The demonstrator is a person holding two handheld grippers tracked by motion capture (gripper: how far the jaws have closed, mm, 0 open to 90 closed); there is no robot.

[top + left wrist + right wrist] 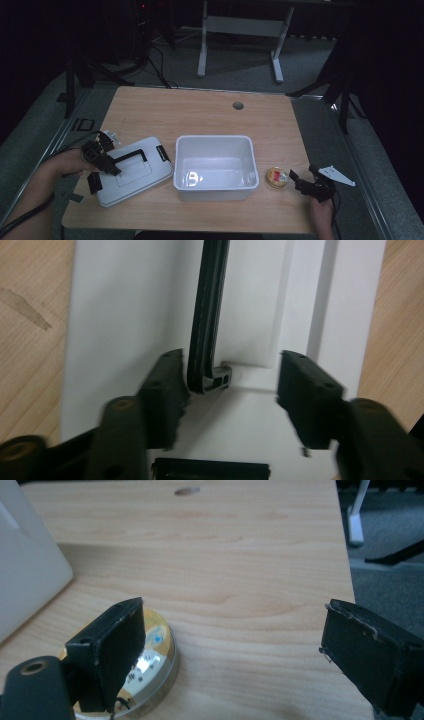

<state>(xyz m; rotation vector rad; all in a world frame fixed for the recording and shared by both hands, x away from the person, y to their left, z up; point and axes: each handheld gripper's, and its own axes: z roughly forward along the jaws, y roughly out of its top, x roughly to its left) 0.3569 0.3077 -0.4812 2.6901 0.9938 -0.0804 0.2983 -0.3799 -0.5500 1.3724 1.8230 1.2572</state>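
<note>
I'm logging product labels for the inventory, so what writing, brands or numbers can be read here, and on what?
None can be read.
Round gold-rimmed tin: its printed lid shows red, white and blue marks, too blurred to read in the right gripper view, too small in the high view.
White plastic lid with black handle: no writing visible.
White plastic tub: no writing visible.

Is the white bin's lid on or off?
Off. The lid lies flat on the table left of the open bin, with the left gripper at its black handle.
</note>
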